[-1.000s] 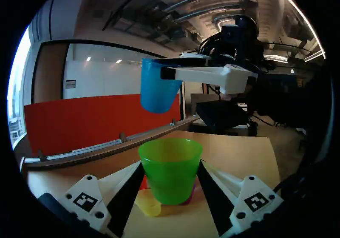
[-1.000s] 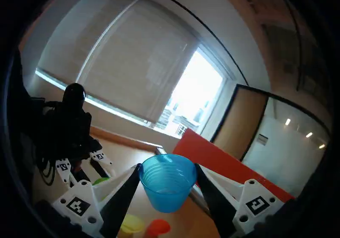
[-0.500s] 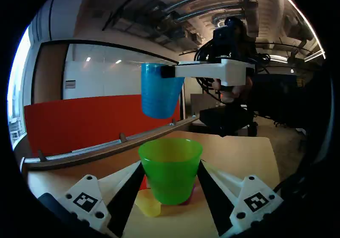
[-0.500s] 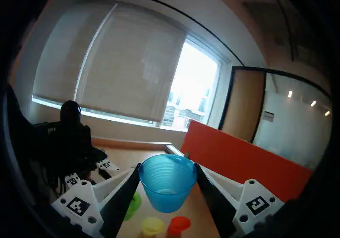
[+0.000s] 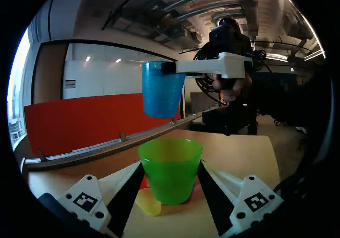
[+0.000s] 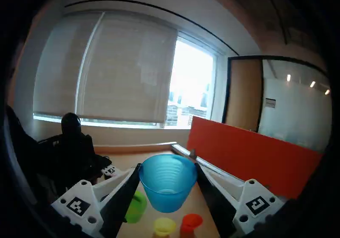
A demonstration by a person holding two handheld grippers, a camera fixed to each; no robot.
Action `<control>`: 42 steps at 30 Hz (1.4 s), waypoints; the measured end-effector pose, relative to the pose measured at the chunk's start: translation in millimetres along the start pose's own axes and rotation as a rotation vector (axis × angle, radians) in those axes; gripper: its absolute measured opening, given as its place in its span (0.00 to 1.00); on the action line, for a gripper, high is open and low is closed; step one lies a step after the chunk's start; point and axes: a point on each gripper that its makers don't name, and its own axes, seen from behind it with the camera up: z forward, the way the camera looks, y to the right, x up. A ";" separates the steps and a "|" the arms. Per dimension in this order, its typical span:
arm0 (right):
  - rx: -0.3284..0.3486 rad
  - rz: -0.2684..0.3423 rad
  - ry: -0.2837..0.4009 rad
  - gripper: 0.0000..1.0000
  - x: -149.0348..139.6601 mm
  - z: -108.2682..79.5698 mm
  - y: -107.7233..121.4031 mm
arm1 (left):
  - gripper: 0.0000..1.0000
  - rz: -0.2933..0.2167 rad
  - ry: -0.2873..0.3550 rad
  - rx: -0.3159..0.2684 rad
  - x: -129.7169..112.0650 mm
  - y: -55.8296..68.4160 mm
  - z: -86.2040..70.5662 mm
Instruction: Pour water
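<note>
Right gripper view: blue cup (image 6: 168,187) over wooden table (image 6: 131,157), red partition (image 6: 255,157).

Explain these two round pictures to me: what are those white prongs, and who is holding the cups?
No robot here: a person holds hand-held tongs in each hand, and a wide-angle camera rides on each pair, looking along its two fingers. The left gripper view looks out from the left tongs, which clamp a green cup down near a wooden table. Farther off it shows a hand holding the blue cup higher up, upright. The right gripper view looks out from the right tongs, clamped on that blue cup. On the table stand a small yellow cup and a red cup.
</note>
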 end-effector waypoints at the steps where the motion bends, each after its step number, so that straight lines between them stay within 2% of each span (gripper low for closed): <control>1: 0.000 0.019 -0.003 0.92 -1.6 0.1 0.6 | 0.82 0.001 -0.002 0.000 -0.5 0.0 0.0; 5: 0.002 0.085 -0.007 0.91 -4.5 -0.2 3.3 | 0.82 0.004 -0.007 0.000 -1.4 -0.1 0.1; 8: -0.003 0.100 -0.002 0.92 -4.1 -0.8 5.3 | 0.82 0.005 -0.009 0.000 -1.1 -0.5 -0.2; 15: -0.016 0.078 -0.017 0.92 -8.1 -3.2 8.5 | 0.82 0.005 -0.020 0.000 -2.6 -2.7 -1.8; 24: -0.021 0.084 -0.038 0.92 -22.8 -12.5 14.4 | 0.82 0.021 -0.051 -0.009 -9.9 -2.6 -4.0; 42: -0.010 0.064 -0.104 0.92 -71.0 -30.0 17.1 | 0.82 0.051 -0.173 -0.025 -39.9 -8.1 -1.8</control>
